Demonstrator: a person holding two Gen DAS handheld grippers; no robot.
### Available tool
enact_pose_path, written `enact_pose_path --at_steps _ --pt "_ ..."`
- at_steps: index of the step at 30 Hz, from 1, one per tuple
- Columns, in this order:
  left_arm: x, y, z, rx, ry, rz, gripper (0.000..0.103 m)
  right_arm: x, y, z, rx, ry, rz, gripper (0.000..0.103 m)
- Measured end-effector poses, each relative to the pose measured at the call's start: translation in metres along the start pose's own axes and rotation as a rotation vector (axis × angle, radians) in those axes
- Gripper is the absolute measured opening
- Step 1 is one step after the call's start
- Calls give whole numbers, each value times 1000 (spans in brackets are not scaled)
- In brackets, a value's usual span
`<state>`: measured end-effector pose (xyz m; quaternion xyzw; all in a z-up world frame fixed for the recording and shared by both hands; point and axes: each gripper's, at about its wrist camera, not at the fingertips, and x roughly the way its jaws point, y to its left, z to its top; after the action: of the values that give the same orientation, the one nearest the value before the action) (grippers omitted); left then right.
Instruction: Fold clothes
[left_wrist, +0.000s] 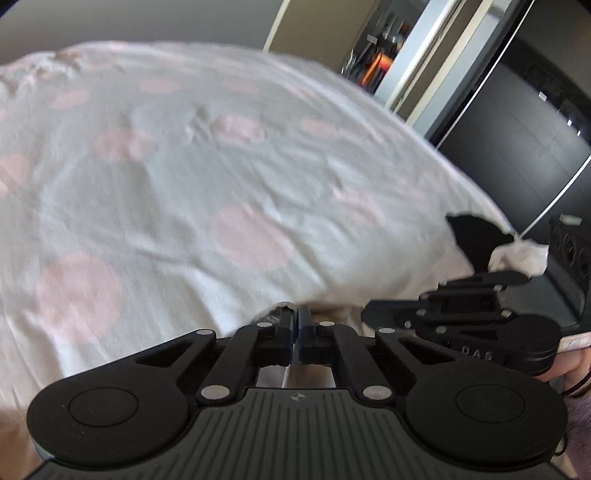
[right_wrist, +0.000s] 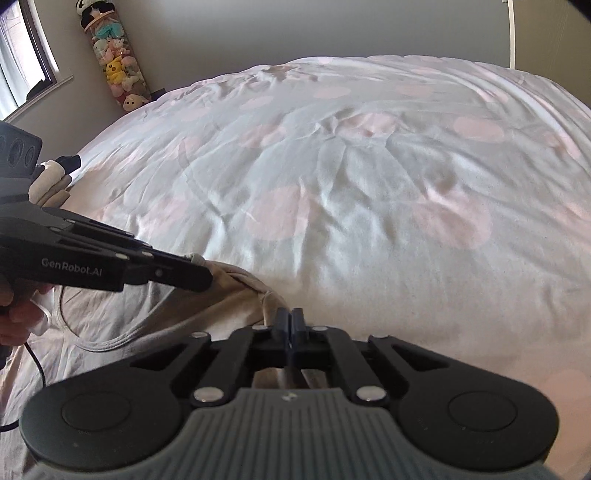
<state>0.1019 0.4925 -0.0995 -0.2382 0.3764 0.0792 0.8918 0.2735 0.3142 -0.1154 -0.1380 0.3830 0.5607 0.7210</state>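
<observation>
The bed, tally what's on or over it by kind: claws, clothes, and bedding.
Claws: 2, the left claw and the right claw, each shut on the beige top.
Clothes: 2, that beige top and a black-and-cream bundle at the bed's edge; I can't tell what the bundle is.
Bedding: 1, the white cover with pink dots.
Total: 5.

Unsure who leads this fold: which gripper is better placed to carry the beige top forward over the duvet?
Likely the right gripper: shut on the beige top's bunched edge, facing bare duvet. The left gripper pinches it sideways.
</observation>
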Motion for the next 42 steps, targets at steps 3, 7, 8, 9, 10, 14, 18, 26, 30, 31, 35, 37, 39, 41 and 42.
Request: enact_pose_path --at_steps 3,7,8,9,10,14,18,26,30,31,35,37,39,41,42 --pt "-7 6 9 7 -23 29 0 -7 -5 4 32 -44 0 1" --pt "17 14 6 1 54 108 2 6 -7 4 66 -20 -6 1" --pt "22 15 5 -8 73 121 4 10 -7 2 73 -9 -7 4" --pt "28 17 3 -17 92 134 5 11 -9 0 89 0 -7 7" --pt "25 15 3 -24 82 140 6 11 -11 -1 108 8 -6 9" --pt "5 7 -1 -37 29 163 36 -31 -18 -10 128 -34 -21 10" --pt "-31 -11 -10 -27 -17 178 42 -94 -35 -29 147 -47 -98 10" --pt "-98 -57 -50 39 -10 205 42 -219 -81 -100 297 0 -312 35" --pt "-126 -75 -81 55 19 235 42 -260 -86 -145 418 19 -355 35" --pt "-133 -78 -88 53 18 235 42 -265 -85 -157 442 27 -362 35" --pt "-159 -87 -117 44 26 234 43 -281 -84 -206 534 63 -386 34" --pt "-170 -89 -130 40 30 244 43 -285 -89 -227 571 63 -402 34" --pt "-181 -89 -141 29 32 257 43 -287 -97 -243 614 50 -398 34" --pt "-192 -87 -149 8 32 267 43 -284 -104 -254 671 35 -367 35" --pt "-197 -85 -152 -6 32 271 43 -283 -106 -257 696 26 -343 34"
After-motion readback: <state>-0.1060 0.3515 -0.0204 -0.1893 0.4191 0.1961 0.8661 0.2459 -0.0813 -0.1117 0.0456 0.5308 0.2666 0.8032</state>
